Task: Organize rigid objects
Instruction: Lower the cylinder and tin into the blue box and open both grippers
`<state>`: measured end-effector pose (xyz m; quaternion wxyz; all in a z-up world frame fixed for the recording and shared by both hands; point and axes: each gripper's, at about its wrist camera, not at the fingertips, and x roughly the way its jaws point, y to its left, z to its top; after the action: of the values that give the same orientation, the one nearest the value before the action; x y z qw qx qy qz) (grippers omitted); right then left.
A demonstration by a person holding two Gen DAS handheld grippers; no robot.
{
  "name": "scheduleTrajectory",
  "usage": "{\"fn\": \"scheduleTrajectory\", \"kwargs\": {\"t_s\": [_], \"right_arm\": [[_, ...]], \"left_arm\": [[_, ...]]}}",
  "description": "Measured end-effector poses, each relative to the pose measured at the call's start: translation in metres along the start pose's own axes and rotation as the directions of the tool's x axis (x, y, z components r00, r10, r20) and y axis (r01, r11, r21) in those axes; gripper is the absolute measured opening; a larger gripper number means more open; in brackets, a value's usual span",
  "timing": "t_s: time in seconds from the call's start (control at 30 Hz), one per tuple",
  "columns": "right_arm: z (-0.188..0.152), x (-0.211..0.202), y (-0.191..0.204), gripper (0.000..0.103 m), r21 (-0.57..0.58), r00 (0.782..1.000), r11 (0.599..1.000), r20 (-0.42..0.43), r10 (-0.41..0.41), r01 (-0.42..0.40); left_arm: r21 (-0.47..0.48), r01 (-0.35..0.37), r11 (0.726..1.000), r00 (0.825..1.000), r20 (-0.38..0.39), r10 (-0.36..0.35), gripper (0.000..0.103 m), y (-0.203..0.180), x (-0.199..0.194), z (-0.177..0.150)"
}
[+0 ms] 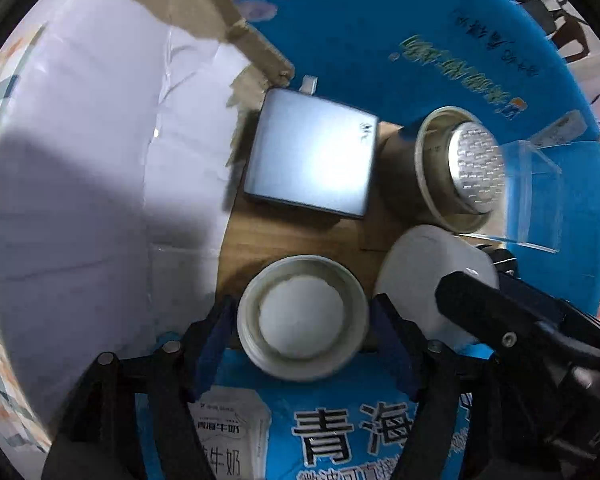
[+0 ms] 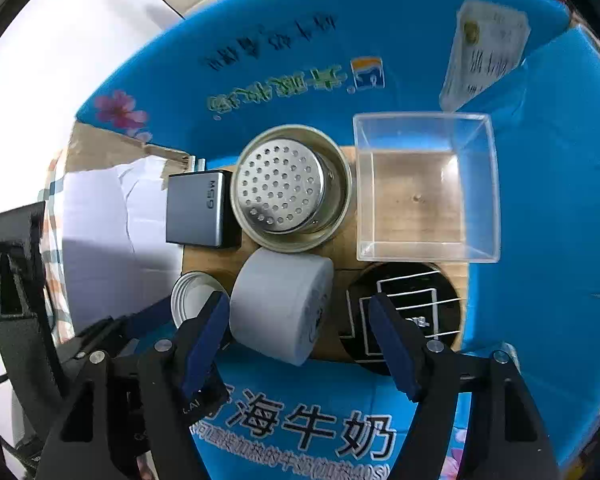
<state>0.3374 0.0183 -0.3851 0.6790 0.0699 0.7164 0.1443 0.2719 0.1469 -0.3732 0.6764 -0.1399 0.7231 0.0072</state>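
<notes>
Inside a blue milk carton box (image 1: 380,40) several rigid objects lie on its brown floor. In the left wrist view, my left gripper (image 1: 302,320) has its jaws around a white screw cap (image 1: 302,316), touching or nearly touching its sides. Beyond it lie a grey 65W charger (image 1: 312,156) and a metal strainer cup (image 1: 456,168). In the right wrist view, my right gripper (image 2: 296,332) is open over a white cylinder (image 2: 280,304) lying on its side; the left pad is close to it, the right pad is apart. The cap (image 2: 192,296) shows at left.
A clear plastic box (image 2: 424,188) stands at the right of the carton, with a black round disc with white lines (image 2: 404,312) in front of it. The charger (image 2: 198,208) and strainer cup (image 2: 288,192) sit behind the cylinder. White paper (image 1: 100,160) lies outside the carton's left wall.
</notes>
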Motion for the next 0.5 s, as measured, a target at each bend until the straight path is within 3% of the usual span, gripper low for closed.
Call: {"fn": "scheduleTrajectory", "kwargs": {"t_s": [0.13, 0.23, 0.3, 0.37, 0.5], "right_arm": [[-0.009, -0.019, -0.006, 0.081, -0.025, 0.998, 0.998, 0.029, -0.06, 0.06], [-0.017, -0.032, -0.014, 0.083, -0.03, 0.992, 0.993, 0.054, -0.11, 0.112], [-0.021, -0.039, -0.023, 0.084, -0.033, 0.99, 0.991, 0.059, -0.129, 0.131], [-0.026, -0.043, -0.032, 0.097, -0.029, 0.988, 0.989, 0.061, -0.144, 0.146], [-0.041, -0.051, -0.031, 0.103, -0.054, 0.978, 0.979, 0.077, -0.192, 0.196]], "left_arm": [[0.034, -0.024, 0.999, 0.999, 0.039, 0.022, 0.076, -0.006, -0.017, -0.012], [0.063, -0.043, 0.997, 0.997, 0.067, 0.039, 0.087, -0.011, -0.029, -0.023], [0.081, -0.067, 0.994, 0.994, 0.088, 0.059, 0.103, -0.013, -0.036, -0.032], [0.089, -0.096, 0.991, 0.99, 0.11, 0.086, 0.103, -0.017, -0.043, -0.042], [0.071, -0.107, 0.992, 0.988, 0.122, 0.097, 0.103, -0.016, -0.053, -0.05]]}}
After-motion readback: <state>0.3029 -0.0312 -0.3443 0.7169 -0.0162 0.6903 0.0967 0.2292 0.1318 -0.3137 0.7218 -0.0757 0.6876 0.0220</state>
